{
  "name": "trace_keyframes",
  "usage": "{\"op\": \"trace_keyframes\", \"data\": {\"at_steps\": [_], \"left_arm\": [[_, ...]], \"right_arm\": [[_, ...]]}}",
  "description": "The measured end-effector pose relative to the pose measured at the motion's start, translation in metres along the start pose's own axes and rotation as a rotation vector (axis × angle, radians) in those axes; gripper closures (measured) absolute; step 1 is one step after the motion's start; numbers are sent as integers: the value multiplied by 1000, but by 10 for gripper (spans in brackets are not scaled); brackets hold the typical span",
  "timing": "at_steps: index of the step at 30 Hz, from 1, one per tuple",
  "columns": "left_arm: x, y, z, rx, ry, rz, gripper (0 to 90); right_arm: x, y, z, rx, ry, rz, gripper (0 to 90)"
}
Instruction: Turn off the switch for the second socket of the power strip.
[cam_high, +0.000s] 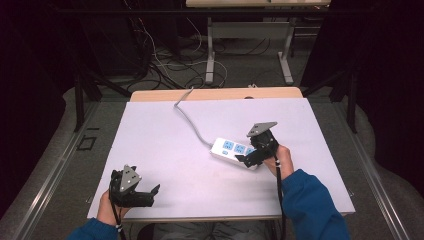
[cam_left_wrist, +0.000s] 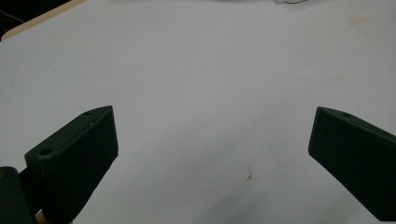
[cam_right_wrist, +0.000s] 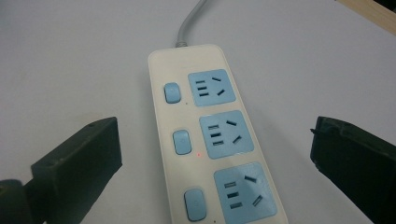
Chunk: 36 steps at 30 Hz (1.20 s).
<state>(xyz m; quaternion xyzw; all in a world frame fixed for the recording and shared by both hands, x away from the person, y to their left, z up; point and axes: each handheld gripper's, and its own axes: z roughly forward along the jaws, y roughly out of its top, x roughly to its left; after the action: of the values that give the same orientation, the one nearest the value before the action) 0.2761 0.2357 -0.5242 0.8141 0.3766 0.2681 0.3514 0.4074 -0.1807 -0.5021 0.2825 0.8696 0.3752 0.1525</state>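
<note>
A white power strip with three blue sockets lies right of the table's middle, its grey cable running to the far edge. In the right gripper view the power strip lies lengthwise between the wide-apart jaws, with three blue switches down its left side and a small red light beside the middle one. My right gripper hovers open over the strip's near end. My left gripper rests open near the front left corner, over bare white surface.
The white sheet covers the wooden table. Beyond the far edge are tangled cables on the floor and the legs of another desk. Dark curtains stand at both sides.
</note>
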Motion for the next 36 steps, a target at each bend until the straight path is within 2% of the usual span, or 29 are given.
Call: {"op": "trace_keyframes", "data": {"at_steps": [3, 6, 8, 9, 17, 19, 21, 28, 29, 31, 33, 34, 36], "left_arm": [[0, 0, 0, 3, -2, 2, 12], [0, 0, 0, 4, -1, 4, 12], [0, 0, 0, 5, -1, 5, 12], [0, 0, 0, 3, -1, 5, 12], [0, 0, 0, 5, -1, 5, 12], [0, 0, 0, 5, -1, 5, 12], [0, 0, 0, 9, -2, 7, 12], [0, 0, 0, 1, -2, 4, 11], [0, 0, 0, 4, -3, 7, 11], [0, 0, 0, 3, -5, 8, 11], [0, 0, 0, 5, 7, 17, 11], [0, 0, 0, 4, 5, 13, 11], [0, 0, 0, 4, -1, 8, 11]], "right_arm": [[0, 1, 1, 7, 3, -3, 13], [0, 3, 6, -18, 8, -2, 13], [1, 4, 6, -2, 0, 0, 13], [0, 5, 7, 4, 15, -11, 13], [0, 8, 14, -7, 5, -9, 9], [-1, 9, 14, 11, 22, -9, 9], [-1, 10, 17, -8, 4, -7, 4], [-2, 12, 20, -17, 13, -6, 0], [-2, 12, 21, -12, 25, -3, 0], [-2, 12, 20, -15, 13, 8, 0], [-3, 12, 19, -6, 23, -4, 0], [-3, 11, 21, -24, 24, -1, 0], [-4, 11, 21, -26, 36, -9, 0]]}}
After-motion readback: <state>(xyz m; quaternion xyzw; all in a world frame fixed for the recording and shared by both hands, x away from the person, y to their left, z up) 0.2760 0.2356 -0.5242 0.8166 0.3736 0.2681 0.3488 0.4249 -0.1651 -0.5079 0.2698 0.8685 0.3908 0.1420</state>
